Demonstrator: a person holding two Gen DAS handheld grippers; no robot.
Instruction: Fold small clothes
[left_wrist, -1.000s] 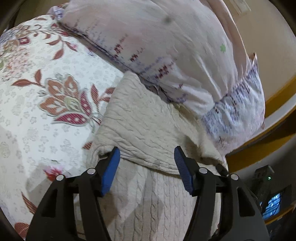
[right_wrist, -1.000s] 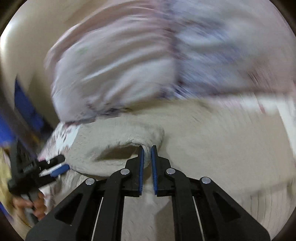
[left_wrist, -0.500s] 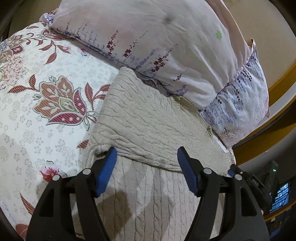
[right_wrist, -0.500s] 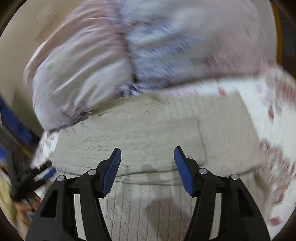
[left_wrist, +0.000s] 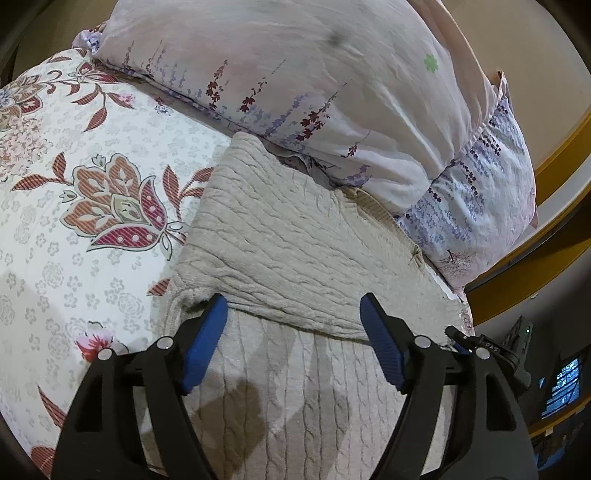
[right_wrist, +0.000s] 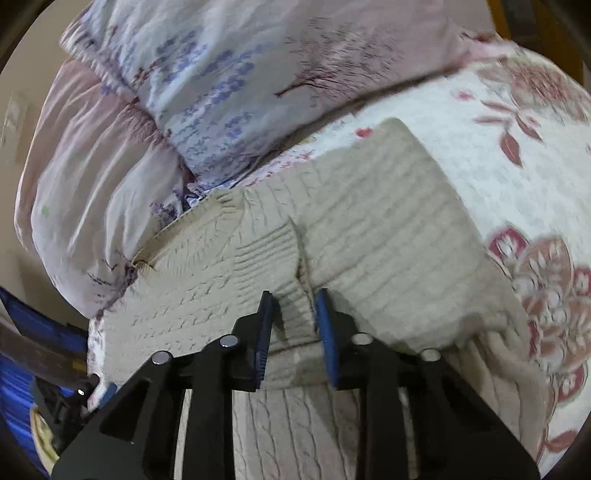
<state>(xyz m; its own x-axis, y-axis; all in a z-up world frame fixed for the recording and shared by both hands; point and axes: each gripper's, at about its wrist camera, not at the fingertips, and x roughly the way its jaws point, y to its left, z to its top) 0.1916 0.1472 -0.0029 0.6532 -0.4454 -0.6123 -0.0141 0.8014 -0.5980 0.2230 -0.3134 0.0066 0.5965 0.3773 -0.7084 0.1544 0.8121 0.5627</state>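
Left wrist view: the cream cable-knit sweater (left_wrist: 280, 236) lies flat on the bed, on the floral bedspread (left_wrist: 74, 229), with one part already folded over the rest, its folded edge running across just ahead of the left tongs (left_wrist: 291, 328). These tongs are spread wide, their jaws having just been opening, and nothing is pinched between them; the blue pads sit over the knit to either side of the fold edge. The knit looks thick, soft and limp, light enough to lift from one edge, though it will sag and drag unless taken at a corner or along a hem. Its ribbed texture should give the pads good hold. Two stacked pillows (left_wrist: 332, 92) press against the sweater's far edge, so that side leaves little room to slide the tongs under.

Right wrist view: the right tongs (right_wrist: 293, 325) have just been closing and now pinch a raised ridge of the sweater (right_wrist: 388, 229), near a ribbed band that I take to be a cuff or hem. The fabric bunches between the pads, so the grip looks secure, but a single pinch point will make the layer droop at both sides when lifted. The pillows (right_wrist: 221, 74) crowd the upper left here too, overlapping the bedspread (right_wrist: 517, 129) behind the garment. At lower left dark and blue objects show beyond the bed edge, too blurred to identify
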